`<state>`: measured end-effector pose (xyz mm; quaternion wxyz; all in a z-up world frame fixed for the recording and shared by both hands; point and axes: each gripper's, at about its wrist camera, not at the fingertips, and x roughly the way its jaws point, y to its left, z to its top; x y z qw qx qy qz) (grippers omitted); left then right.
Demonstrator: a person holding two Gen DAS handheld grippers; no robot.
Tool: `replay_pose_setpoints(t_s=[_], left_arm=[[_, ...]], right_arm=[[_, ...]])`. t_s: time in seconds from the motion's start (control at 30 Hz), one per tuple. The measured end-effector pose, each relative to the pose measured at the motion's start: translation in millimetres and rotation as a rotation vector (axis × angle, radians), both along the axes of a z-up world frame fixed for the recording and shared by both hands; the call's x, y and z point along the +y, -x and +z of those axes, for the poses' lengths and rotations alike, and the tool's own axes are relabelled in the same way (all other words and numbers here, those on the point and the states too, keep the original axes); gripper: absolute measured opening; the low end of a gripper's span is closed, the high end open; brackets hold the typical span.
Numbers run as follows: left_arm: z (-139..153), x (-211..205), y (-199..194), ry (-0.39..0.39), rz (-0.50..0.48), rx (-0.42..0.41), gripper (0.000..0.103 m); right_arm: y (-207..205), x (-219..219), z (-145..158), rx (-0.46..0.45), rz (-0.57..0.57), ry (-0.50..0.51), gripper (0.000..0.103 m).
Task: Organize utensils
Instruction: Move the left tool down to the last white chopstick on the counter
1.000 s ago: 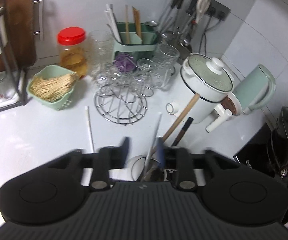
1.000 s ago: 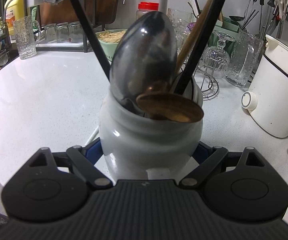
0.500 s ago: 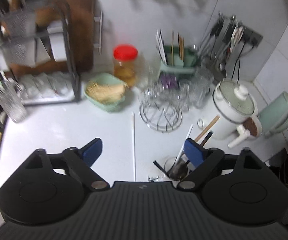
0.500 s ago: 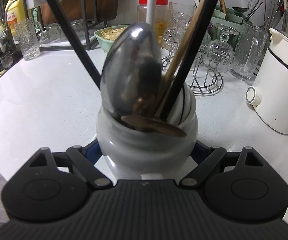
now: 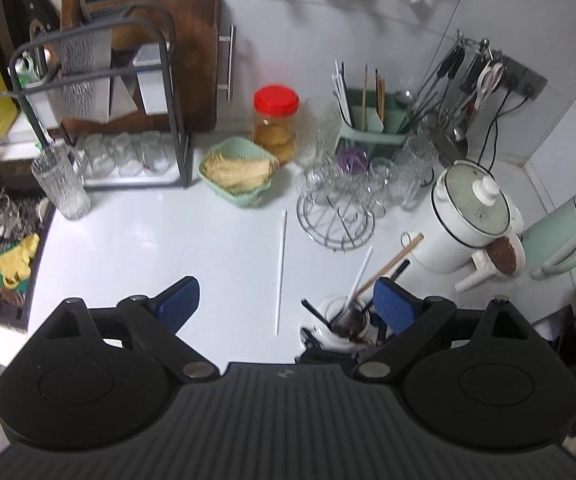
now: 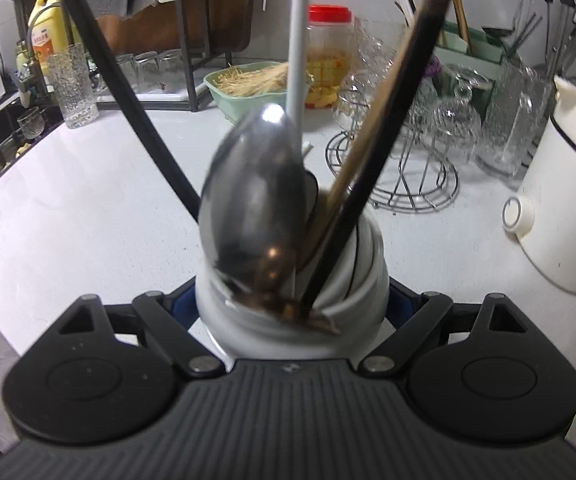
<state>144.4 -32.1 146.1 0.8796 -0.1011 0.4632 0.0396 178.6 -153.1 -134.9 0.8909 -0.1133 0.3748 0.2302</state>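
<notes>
1. Jaws of the right gripper [image 6: 291, 304] are clamped on the white holder jar [image 6: 288, 320], which fills the gap between the blue pads and sits right at the tool's mouth on the white counter [image 6: 68, 220].
2. Inside the jar, just ahead of that tool, stand a steel spoon [image 6: 256, 200], a wooden spoon whose bowl shows at the rim, a dark-handled utensil [image 6: 387, 140] leaning right, a black handle leaning left, and a white chopstick [image 6: 299, 40] rising almost straight up.
3. Held well above the counter, the left gripper [image 5: 286, 306] is spread wide with nothing between its pads.
4. From the left tool, the jar [image 5: 337, 330] lies low and toward its right pad, partly behind it.
5. A second white chopstick [image 5: 280, 272] lies flat on the counter nearly in line with the middle of the left tool's gap, its long axis running away from the tool, near end close, far end toward the wire glass rack [image 5: 335, 224].
6. Judgement: that loose chopstick looks like the next item for the jar, and the empty left gripper is the nearer one; its jaws would need to cross the stick's axis.
7. Farther off sit a green basket [image 5: 236, 196] and a red-lidded jar [image 5: 276, 120].
</notes>
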Motion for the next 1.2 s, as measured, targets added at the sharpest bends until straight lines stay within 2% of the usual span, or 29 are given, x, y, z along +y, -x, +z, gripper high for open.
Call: replay_pose_setpoints(t_s=[0.17, 0.23, 0.4, 0.7, 0.83, 1.07, 1.2], left_arm=[[5, -3, -4, 0.028, -0.058, 0.003, 0.096], [7, -2, -4, 0.022, -0.058, -0.015, 0.096], [5, 7, -6, 0.064, -0.037, -0.009, 0.096], [-2, 9, -5, 0.104, -0.060, 0.039, 0.096], [-5, 7, -10, 0.083, -0.060, 0.034, 0.096], [-33, 19, -26, 0.029, -0.053, 0.016, 0.096], [-58, 35, -42, 0.048, -0.092, 0.023, 0.095]], right_arm=[[-1, 0, 1, 0.003, 0.000, 0.005, 0.090], [-1, -1, 1, 0.008, -0.013, -0.002, 0.090], [0, -1, 2, 0.020, -0.048, -0.015, 0.090], [2, 0, 7, 0.009, -0.060, -0.013, 0.090], [4, -2, 7, 0.011, -0.067, -0.024, 0.090], [9, -3, 5, -0.015, -0.072, -0.023, 0.090], [9, -1, 8, -0.044, -0.094, -0.038, 0.090]])
